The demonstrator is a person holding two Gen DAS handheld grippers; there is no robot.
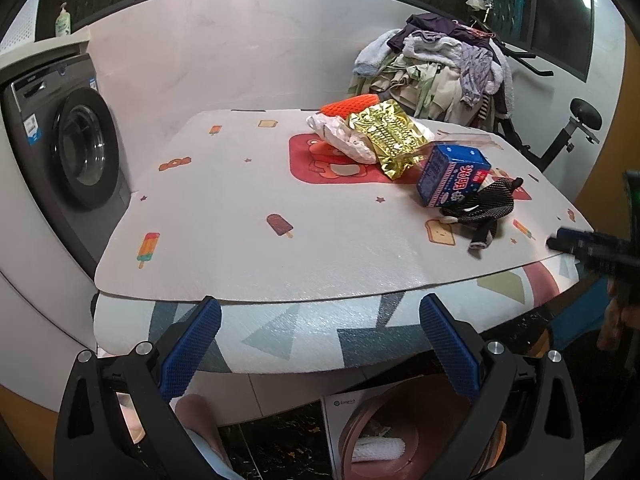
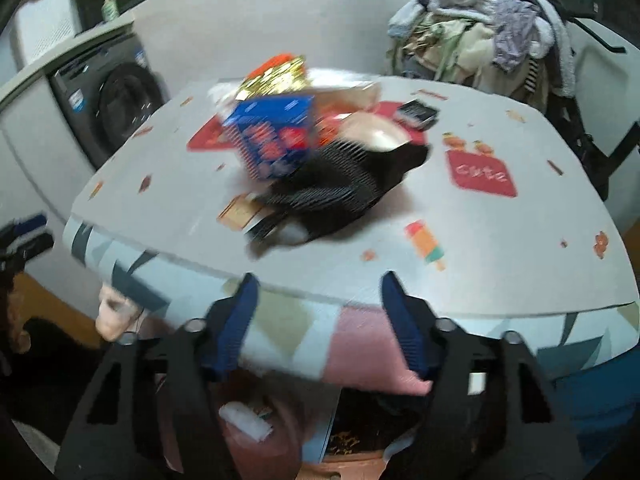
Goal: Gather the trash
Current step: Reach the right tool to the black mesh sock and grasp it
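The trash is lying in a heap on the table (image 1: 248, 248), well ahead of both grippers — blue carton (image 1: 454, 180), gold foil bag (image 1: 394, 138), white bag (image 1: 344, 136), orange net (image 1: 348, 105), black mesh (image 1: 486, 204), all touching or overlapping. The left gripper (image 1: 320, 344) is being held open and empty at the near table edge. The right gripper (image 2: 318, 320) is likewise being held open — its view is blurred.

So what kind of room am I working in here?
Most likely a home laundry or utility room: a front-loading washer stands to the left, a clothes pile is heaped behind the table, and an exercise bike stands beside it.
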